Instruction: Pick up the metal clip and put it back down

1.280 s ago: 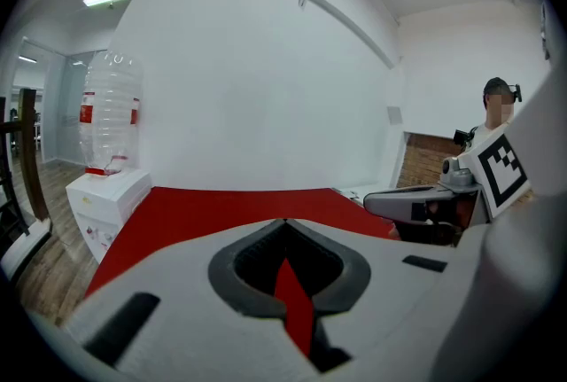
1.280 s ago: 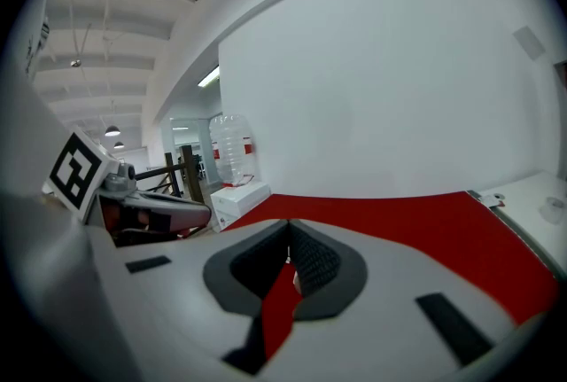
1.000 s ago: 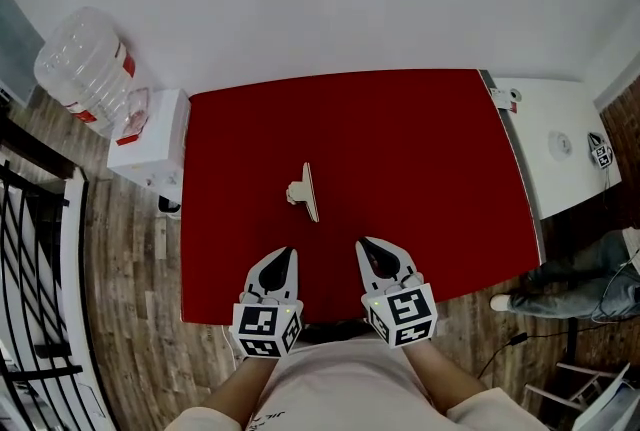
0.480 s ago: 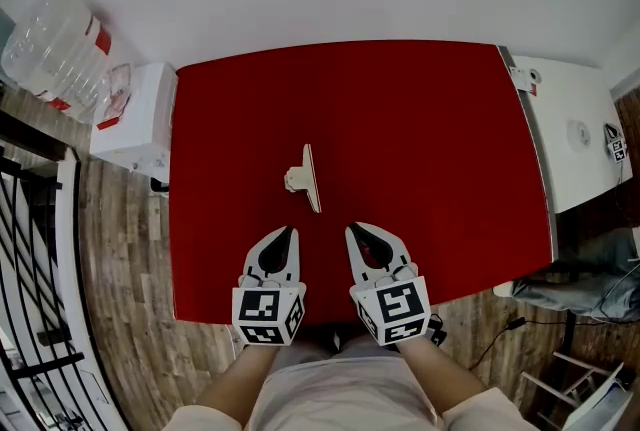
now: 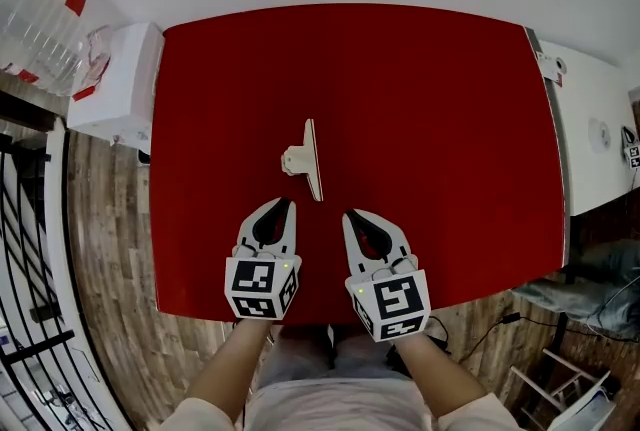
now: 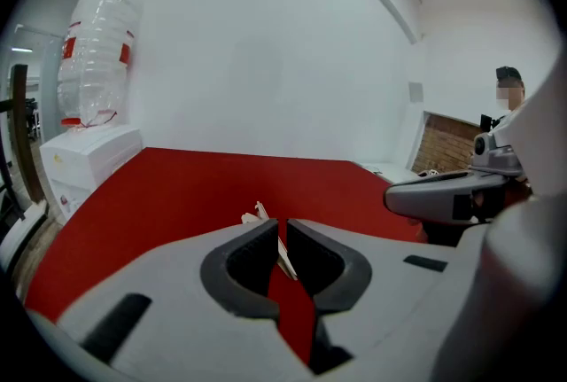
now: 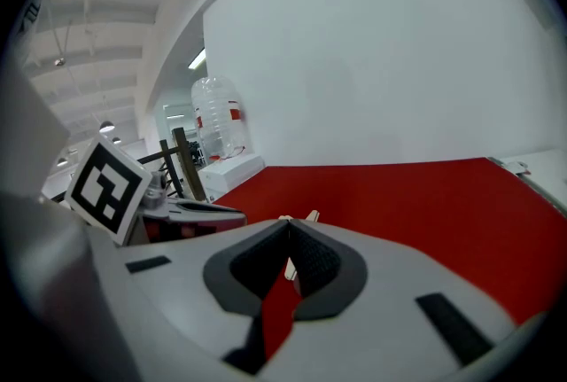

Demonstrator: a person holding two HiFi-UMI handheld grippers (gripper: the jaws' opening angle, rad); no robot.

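Metal clip (image 5: 305, 160) lying on the red worktop (image 5: 430, 119)
Left hand-held gripper (image 5: 279, 205) and right hand-held gripper (image 5: 353, 216) hover near it; both closed on nothing

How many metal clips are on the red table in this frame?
1. The metal clip lies on the red table, left of its centre, just ahead of the left gripper. The rest of the tabletop is in plain view, so none seems hidden.

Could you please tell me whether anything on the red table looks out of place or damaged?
Nothing stands out: the clip sits alone on the red table, ahead of the left gripper and right gripper, both shut and empty.
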